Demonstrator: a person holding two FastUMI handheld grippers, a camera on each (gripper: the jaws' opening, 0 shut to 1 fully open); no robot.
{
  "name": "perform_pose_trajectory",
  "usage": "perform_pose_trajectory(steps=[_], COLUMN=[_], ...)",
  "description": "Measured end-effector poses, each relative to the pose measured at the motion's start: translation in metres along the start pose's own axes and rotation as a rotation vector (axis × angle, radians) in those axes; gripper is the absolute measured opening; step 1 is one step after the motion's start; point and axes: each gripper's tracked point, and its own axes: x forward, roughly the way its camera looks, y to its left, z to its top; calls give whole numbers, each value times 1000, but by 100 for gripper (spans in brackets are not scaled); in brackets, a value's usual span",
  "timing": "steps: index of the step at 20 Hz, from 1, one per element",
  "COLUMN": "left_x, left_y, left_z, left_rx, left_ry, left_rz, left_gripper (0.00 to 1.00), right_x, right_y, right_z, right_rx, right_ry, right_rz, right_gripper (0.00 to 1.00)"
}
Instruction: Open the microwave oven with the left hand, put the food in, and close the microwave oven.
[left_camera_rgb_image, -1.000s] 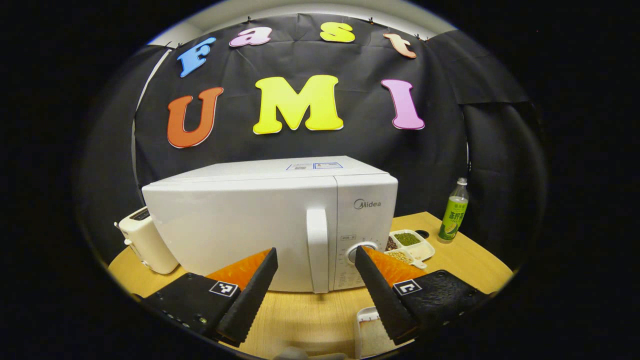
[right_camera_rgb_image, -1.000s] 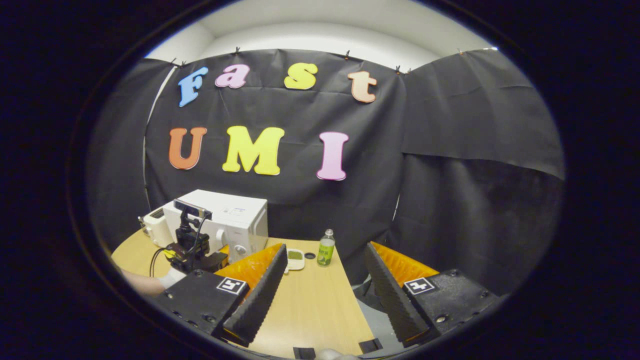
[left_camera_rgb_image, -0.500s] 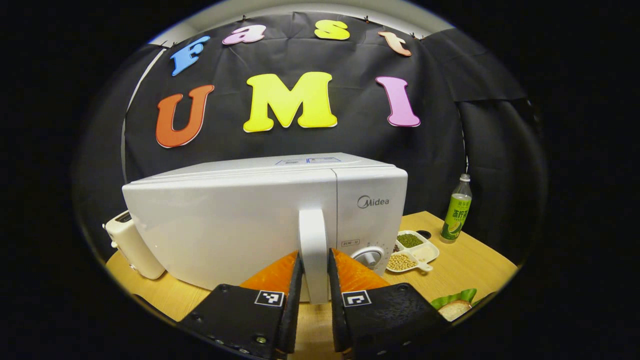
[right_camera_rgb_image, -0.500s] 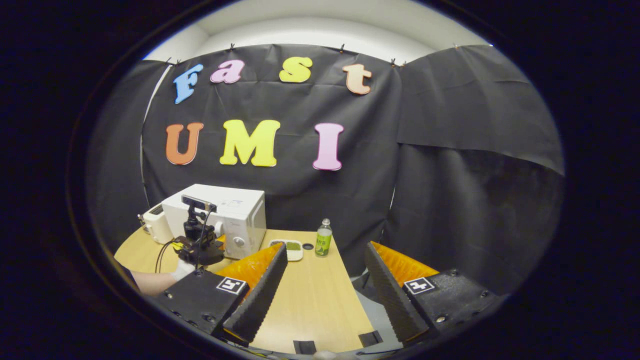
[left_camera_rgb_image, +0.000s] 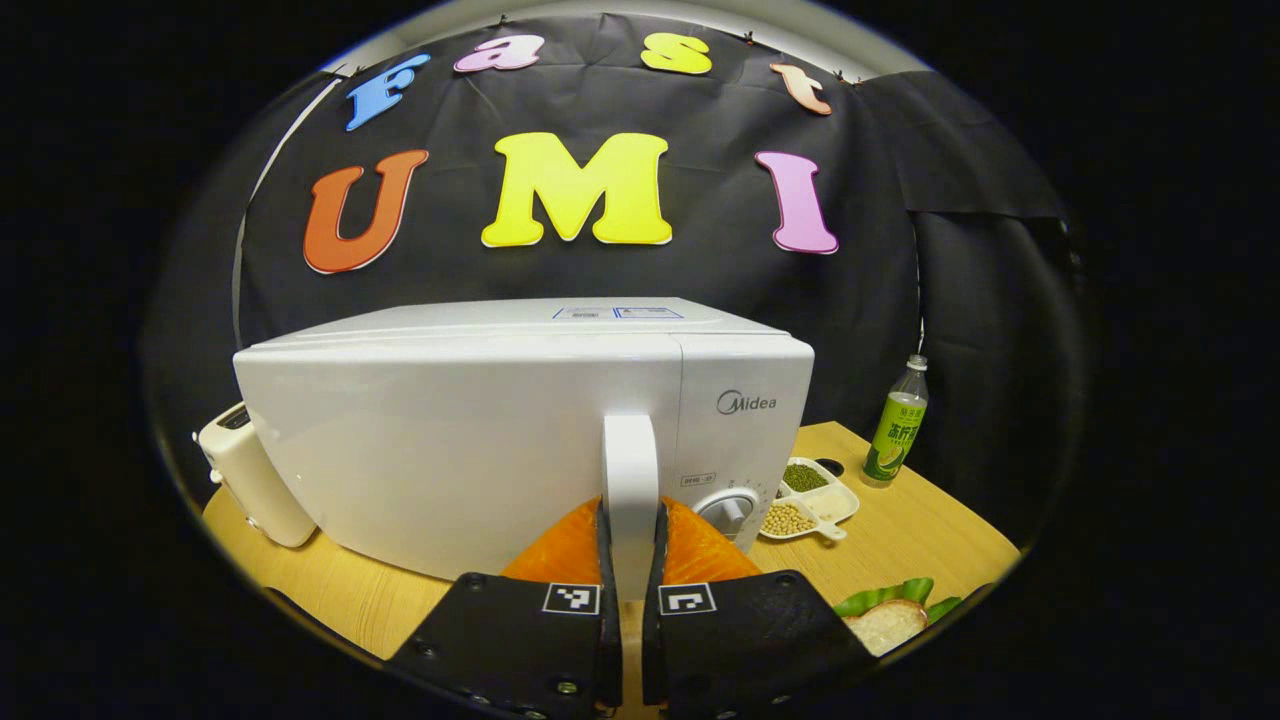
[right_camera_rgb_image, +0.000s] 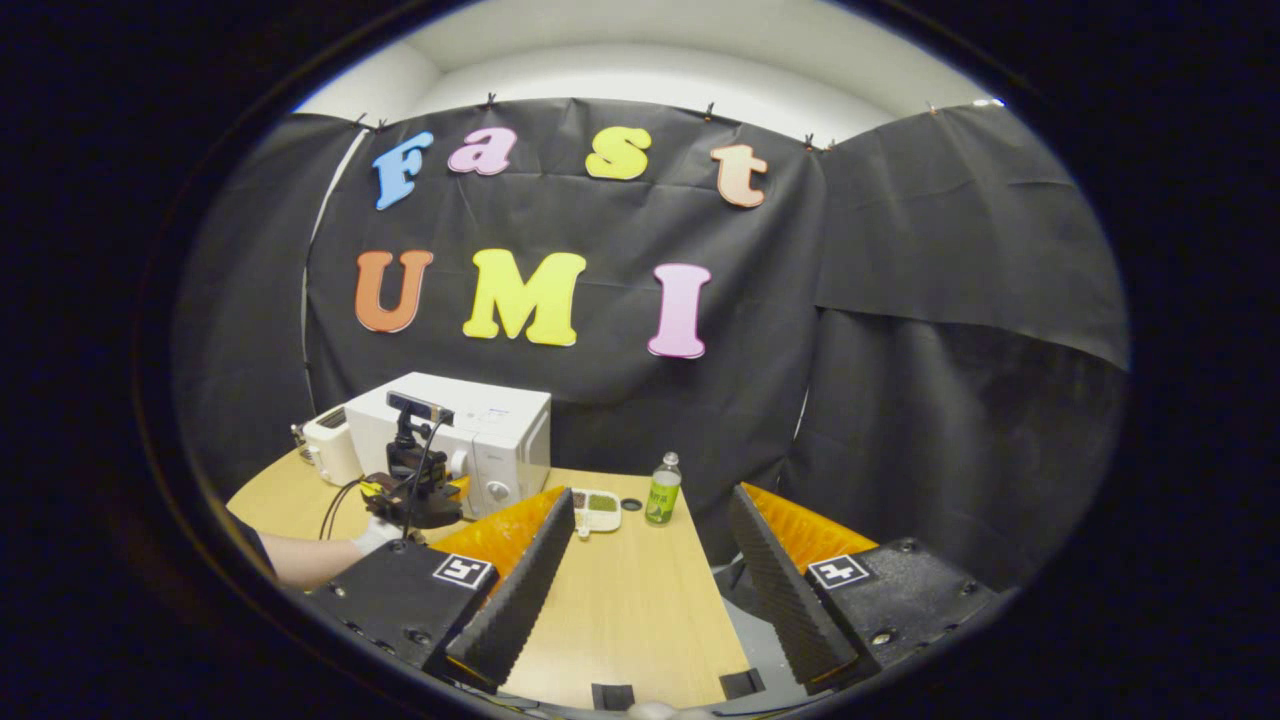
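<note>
Left gripper view puts the microwave oven (left_camera_rgb_image: 520, 420) square ahead on the counter (left_camera_rgb_image: 900, 520), door shut, with its upright handle (left_camera_rgb_image: 630, 490) clamped between the fingers of my left hand-held gripper (left_camera_rgb_image: 630, 600). To open it well, I judge I should pull back in an arc around the hinge on the far side, keeping the clamp square so the handle does not slip. The food (left_camera_rgb_image: 885, 620), something pale on green leaves, sits low to the right, near the door's sweep. My right hand-held gripper (right_camera_rgb_image: 650, 570) waits with fingers apart, holding nothing, well away over the counter's near end.
</note>
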Motion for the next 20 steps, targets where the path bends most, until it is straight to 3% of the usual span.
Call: perform_pose_trajectory(steps=[4,5,8,9,10,11,13,14,15,17,18,19,20], left_x=[-44,-55,-91,-102,-111,-119,-135,-140,-147,-160,-168,-174,-182], left_y=[6,9,21,26,32,40,55,60,68,82,92,96,99], left_z=[-12,-15,-25,-28,-29,-30,-31,-33,-32,-28,-24,-28,-32], left_rx=[-14,-13,0,10,21,27,24,20,23,30,31,21,15], left_ry=[-12,-3,6,7,7,2,3,14,20,5,-3,11,20], left_rz=[-3,-4,5,11,26,43,71,82,98,130,153,148,157], left_gripper=[7,7,11,13,7,21,35,44,47,63,69,89,90], right_x=[2,3,6,6,4,2,0,-2,-4,-9,-11,-12,-15], right_y=[7,10,22,24,27,31,35,38,40,46,48,52,56], right_z=[2,1,-1,-2,-3,-4,-8,-9,-12,-15,-15,-16,-17], right_rx=[13,13,9,9,14,20,28,34,41,48,49,49,51], right_ry=[-10,-9,-11,-11,-13,-15,-14,-11,-10,-10,-13,-15,-16], right_rz=[35,45,87,100,112,124,143,155,164,182,189,199,208], right_gripper=[100,93,94,100,93,94,93,100,100,100,93,100,100])
